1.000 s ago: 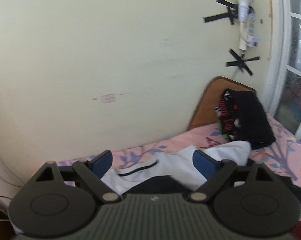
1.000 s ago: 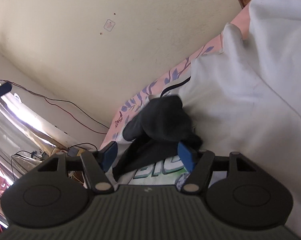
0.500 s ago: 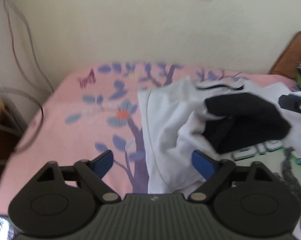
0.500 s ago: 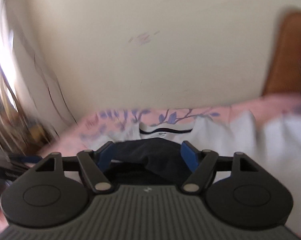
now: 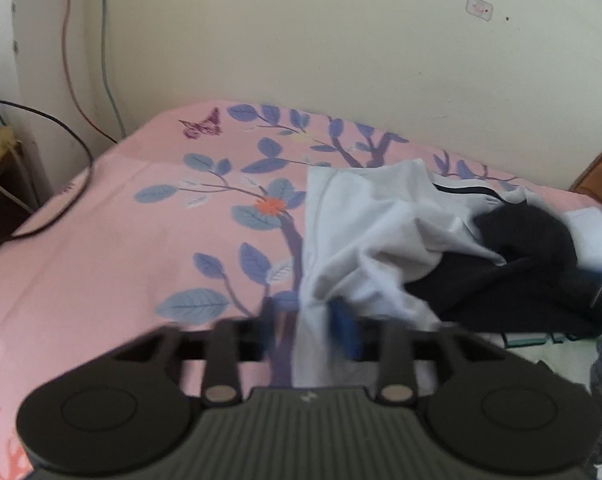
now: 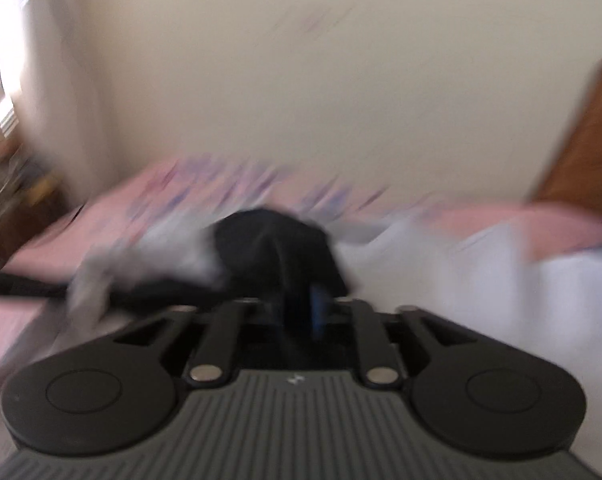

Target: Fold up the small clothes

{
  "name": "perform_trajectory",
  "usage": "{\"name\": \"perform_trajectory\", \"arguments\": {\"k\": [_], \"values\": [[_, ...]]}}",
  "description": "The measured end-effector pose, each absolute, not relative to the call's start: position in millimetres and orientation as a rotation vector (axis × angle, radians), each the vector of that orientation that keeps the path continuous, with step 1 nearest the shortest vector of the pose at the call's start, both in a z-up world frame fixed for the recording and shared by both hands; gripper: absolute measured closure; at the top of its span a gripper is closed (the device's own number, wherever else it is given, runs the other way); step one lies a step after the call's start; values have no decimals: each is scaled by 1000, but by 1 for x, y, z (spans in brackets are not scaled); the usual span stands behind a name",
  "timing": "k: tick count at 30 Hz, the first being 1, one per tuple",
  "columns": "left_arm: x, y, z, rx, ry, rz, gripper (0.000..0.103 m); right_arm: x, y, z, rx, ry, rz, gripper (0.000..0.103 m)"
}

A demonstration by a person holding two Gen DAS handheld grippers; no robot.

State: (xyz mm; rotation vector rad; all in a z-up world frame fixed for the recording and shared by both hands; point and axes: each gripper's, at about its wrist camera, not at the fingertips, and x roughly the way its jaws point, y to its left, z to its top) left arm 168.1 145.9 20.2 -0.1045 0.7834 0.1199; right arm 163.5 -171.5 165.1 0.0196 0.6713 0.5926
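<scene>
A small white shirt [image 5: 365, 232] with black sleeves lies crumpled on the pink floral bedsheet [image 5: 141, 240]. Its black sleeve [image 5: 533, 264] is bunched on top at the right. My left gripper [image 5: 309, 324] has its jaws close together around the shirt's left white edge. In the blurred right wrist view, my right gripper [image 6: 297, 312] has its jaws nearly together on the black sleeve [image 6: 273, 248], with white shirt cloth [image 6: 501, 280] spread to the right.
The cream wall [image 5: 301, 40] rises behind the bed. Cables [image 5: 73, 80] hang at the left by the bed's corner, near a dark side table [image 5: 1, 168]. A brown headboard [image 6: 581, 140] stands at the right.
Both grippers have closed from wide open: the left onto the shirt's white edge, the right onto the black sleeve. The right view is moving fast and blurred.
</scene>
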Motion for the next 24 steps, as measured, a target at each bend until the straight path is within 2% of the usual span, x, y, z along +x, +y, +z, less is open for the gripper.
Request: {"name": "perform_trajectory", "arguments": {"k": [1, 2, 5, 9, 12, 15, 20, 22, 23, 24], "values": [[166, 148, 23, -115, 770, 123, 44, 165, -161, 156, -2, 706, 610, 46], [160, 152, 29, -135, 748, 124, 44, 157, -153, 153, -58, 643, 584, 42], [146, 160, 49, -188, 675, 149, 43, 145, -152, 162, -90, 628, 565, 42], [144, 149, 77, -239, 577, 63, 43, 108, -220, 190, 158, 562, 565, 42], [159, 112, 88, -192, 558, -47, 44, 63, -286, 203, 268, 501, 448, 44], [175, 63, 82, -128, 576, -141, 44, 16, -355, 205, 227, 467, 223, 42], [185, -7, 49, -55, 623, -262, 43, -23, -416, 179, 42, 622, -25, 41], [184, -22, 32, -36, 644, -287, 43, -34, -415, 163, -12, 625, -42, 51], [183, -28, 25, -33, 657, -295, 43, -37, -412, 161, -2, 619, -16, 90], [182, -34, 17, -26, 671, -301, 43, -37, -409, 164, 9, 617, -7, 98]]}}
